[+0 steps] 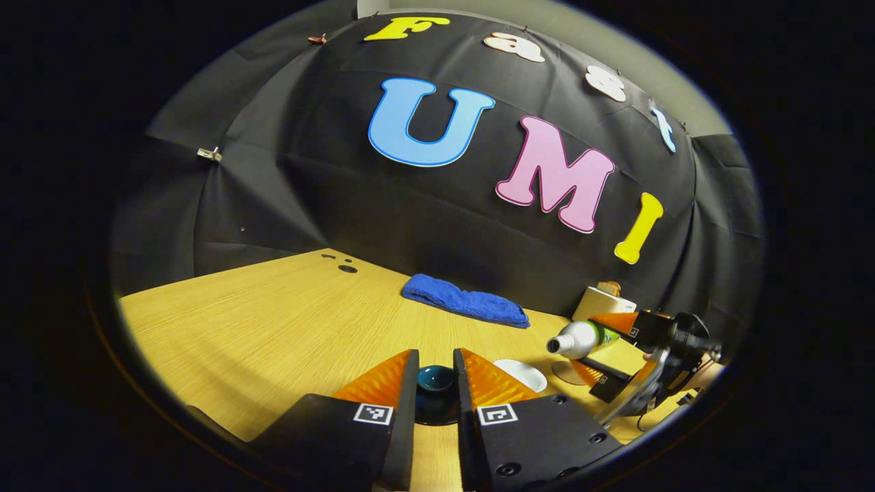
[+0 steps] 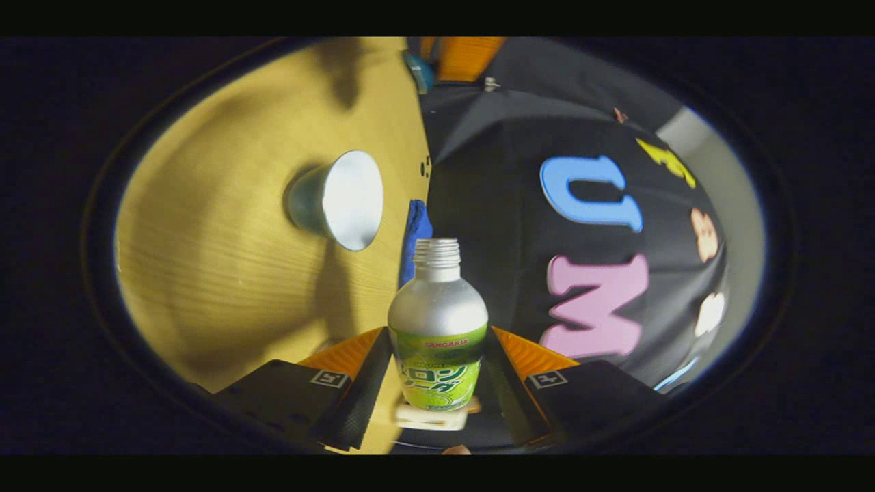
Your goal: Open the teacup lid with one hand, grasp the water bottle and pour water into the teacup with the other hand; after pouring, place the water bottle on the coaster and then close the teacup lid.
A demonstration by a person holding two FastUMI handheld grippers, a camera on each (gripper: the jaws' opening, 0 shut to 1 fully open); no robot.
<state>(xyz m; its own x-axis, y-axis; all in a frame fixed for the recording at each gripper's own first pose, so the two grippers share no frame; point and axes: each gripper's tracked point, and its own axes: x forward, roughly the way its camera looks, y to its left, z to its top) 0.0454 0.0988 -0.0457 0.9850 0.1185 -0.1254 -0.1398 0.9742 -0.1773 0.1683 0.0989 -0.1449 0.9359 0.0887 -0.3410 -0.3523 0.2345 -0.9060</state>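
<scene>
My left gripper [image 1: 436,360] is shut on the knob of a dark teal teacup lid [image 1: 436,379], held just above the wooden table. To its right sits the teacup [image 1: 522,374], uncovered, its white inside showing. In the right gripper view the teacup [image 2: 336,198] lies ahead of the bottle mouth. My right gripper [image 2: 437,336] is shut on a silver water bottle [image 2: 437,321] with a green label and no cap. In the left gripper view the bottle [image 1: 580,339] lies tipped on its side in the right gripper [image 1: 601,345], mouth pointing at the cup. No water shows.
A blue towel [image 1: 465,302] lies at the back of the table against the black wall. A tan round coaster [image 1: 567,373] sits under the tipped bottle, right of the cup. A white box [image 1: 603,301] stands behind it. Bare wood [image 1: 260,321] stretches to the left.
</scene>
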